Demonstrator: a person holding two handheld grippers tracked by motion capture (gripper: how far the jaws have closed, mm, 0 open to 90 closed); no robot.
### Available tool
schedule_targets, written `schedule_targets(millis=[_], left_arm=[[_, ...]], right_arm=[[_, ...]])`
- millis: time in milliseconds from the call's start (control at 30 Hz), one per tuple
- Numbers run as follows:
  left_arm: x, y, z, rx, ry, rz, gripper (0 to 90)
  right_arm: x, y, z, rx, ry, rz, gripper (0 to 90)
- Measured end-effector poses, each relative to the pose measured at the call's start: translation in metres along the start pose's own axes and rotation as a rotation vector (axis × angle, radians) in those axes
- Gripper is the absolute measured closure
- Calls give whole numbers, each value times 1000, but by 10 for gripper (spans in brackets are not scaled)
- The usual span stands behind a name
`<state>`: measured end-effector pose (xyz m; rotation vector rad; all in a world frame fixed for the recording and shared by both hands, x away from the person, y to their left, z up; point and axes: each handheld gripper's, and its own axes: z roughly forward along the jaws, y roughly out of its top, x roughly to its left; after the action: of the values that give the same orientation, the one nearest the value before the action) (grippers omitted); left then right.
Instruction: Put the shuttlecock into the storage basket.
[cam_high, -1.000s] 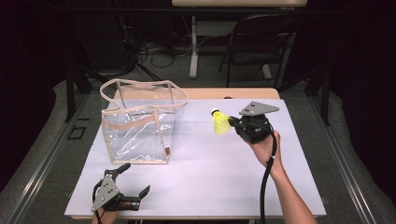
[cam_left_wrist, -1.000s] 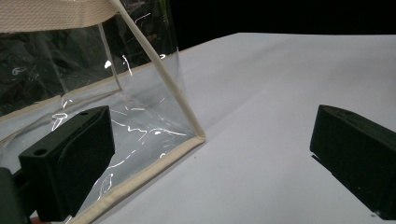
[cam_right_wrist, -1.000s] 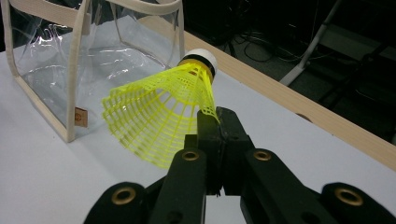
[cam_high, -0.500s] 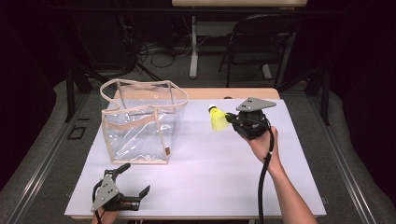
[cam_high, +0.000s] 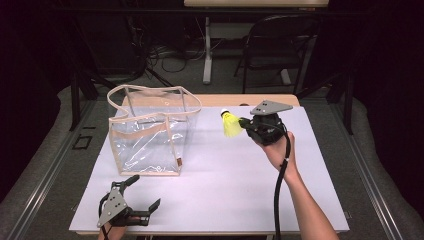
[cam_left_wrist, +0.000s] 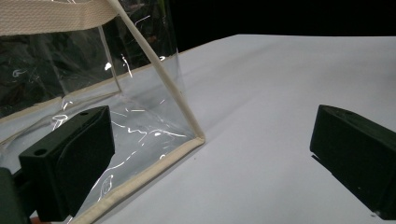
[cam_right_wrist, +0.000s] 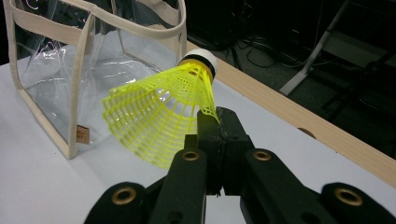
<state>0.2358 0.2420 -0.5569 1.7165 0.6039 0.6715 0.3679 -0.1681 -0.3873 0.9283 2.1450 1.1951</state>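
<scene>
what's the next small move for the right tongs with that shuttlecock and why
Probably carry the right tongs a bit further toward the clear bag and over its open top. They pinch the yellow shuttlecock by the skirt edge, held off the table beside the bag, not yet above it.

chair (cam_high: 280, 45): far behind the claw, in the dark | cables (cam_high: 165, 55): floor, back left | white table (cam_high: 225, 190): underneath

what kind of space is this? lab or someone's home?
Likely a lab or data-collection room: a white-topped table under dark surroundings, loose cables on the floor, a bare chair, and a cabled hand-held gripper holding a shuttlecock.
</scene>
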Motion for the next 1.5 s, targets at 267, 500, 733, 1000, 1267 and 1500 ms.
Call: schedule_targets(millis=[267,500,733,1000,1267,1500], left_arm=[[0,0,0,-1,2,-1,0],[0,0,0,-3,3,-3,0],[0,0,0,-4,3,-4,0],[0,0,-1,-4,3,-3,0],[0,0,-1,-5,8,-1,0],[0,0,-1,-6,7,-3,0]], right_arm=[[-1,4,3,3,0,0,896],[-2,10,4,-2,0,-2,896],[-2,16,7,-5,2,-7,896],[-1,24,11,-9,6,-12,896],[2,32,13,-16,9,-17,896],[4,40,14,-22,11,-26,896]])
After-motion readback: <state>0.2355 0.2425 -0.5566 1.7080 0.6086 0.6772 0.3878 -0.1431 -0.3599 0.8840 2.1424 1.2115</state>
